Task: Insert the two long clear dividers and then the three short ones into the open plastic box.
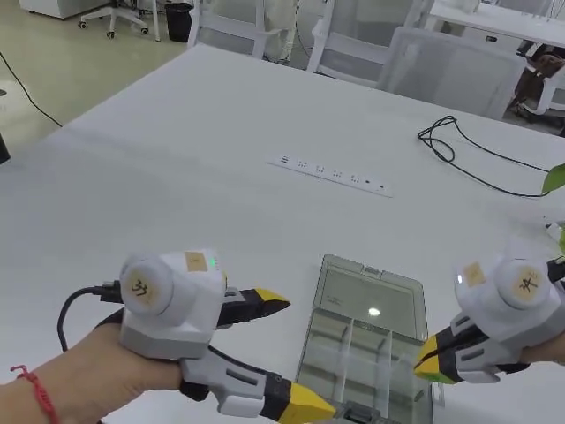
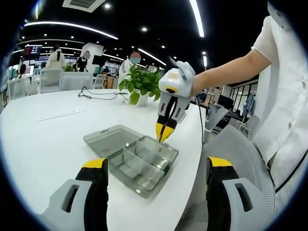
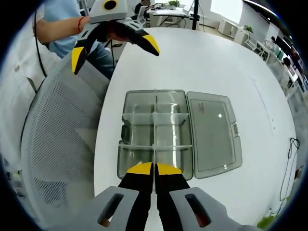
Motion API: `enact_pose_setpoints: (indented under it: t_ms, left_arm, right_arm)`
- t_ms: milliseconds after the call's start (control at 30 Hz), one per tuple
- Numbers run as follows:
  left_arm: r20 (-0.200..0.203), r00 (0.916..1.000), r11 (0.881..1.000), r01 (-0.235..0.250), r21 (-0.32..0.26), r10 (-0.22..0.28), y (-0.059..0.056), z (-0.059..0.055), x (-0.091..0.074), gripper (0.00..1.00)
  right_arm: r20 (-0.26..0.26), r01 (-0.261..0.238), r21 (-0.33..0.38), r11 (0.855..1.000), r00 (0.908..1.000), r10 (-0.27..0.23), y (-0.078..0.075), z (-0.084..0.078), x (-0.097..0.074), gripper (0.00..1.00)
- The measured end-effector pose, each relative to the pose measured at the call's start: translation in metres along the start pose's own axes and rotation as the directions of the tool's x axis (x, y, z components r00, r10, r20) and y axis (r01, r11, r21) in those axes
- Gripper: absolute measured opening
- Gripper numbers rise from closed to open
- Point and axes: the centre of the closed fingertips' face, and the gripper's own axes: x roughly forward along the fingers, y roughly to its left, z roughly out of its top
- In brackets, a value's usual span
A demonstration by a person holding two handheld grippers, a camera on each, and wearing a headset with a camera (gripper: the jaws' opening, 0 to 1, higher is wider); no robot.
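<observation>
Left gripper, head view: the left gripper [image 1: 293,353] sits nearest the lens in a hand at lower left. Its jaws are spread wide and empty, just beside the box [image 1: 371,349], apparently standing by.
Box, head view: it rests on the counter [image 1: 221,177] near the front edge. The lid [image 1: 375,296] is folded flat behind it, leaving the tray open for loading.
Right gripper, head view: the right gripper [image 1: 425,360] is at the box's right rim, tips together and angled down into the tray.
Left gripper view: its own wide, empty jaws frame the box. The right gripper points tip-first at a far compartment, likely seating a divider.
Right gripper view: its own jaws are pressed together over the box's near wall, in line with a central partition. Whether a clear piece is pinched between them cannot be told.
Dividers, right gripper view: crossing dividers [image 3: 154,115] already stand in the tray, but the exact count is unclear.
Beyond the box, right gripper view: the left gripper hovers open by a chair [image 3: 57,134].
Stage: judged late, with most partitions in.
</observation>
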Motion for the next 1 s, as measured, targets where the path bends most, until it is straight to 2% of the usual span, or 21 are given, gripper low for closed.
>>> enact_pose_setpoints:
  t_ms: [433,833,1000]
  left_arm:
    - [-0.008,1.0,1.0,-0.003,-0.003,0.003,0.0,-0.003,-0.001,0.86]
    - [-0.005,1.0,1.0,-0.006,-0.002,0.006,0.0,-0.004,-0.003,0.86]
    - [-0.003,1.0,1.0,-0.007,-0.003,0.007,0.001,-0.004,-0.003,0.86]
  right_arm:
    - [0.02,0.015,-0.015,1.0,0.9997,-0.015,-0.001,-0.004,0.011,0.02]
    - [-0.025,0.03,-0.049,0.998,0.9992,-0.031,-0.001,-0.012,0.029,0.03]
    - [-0.028,0.033,-0.044,0.998,0.999,-0.034,-0.002,-0.013,0.029,0.03]
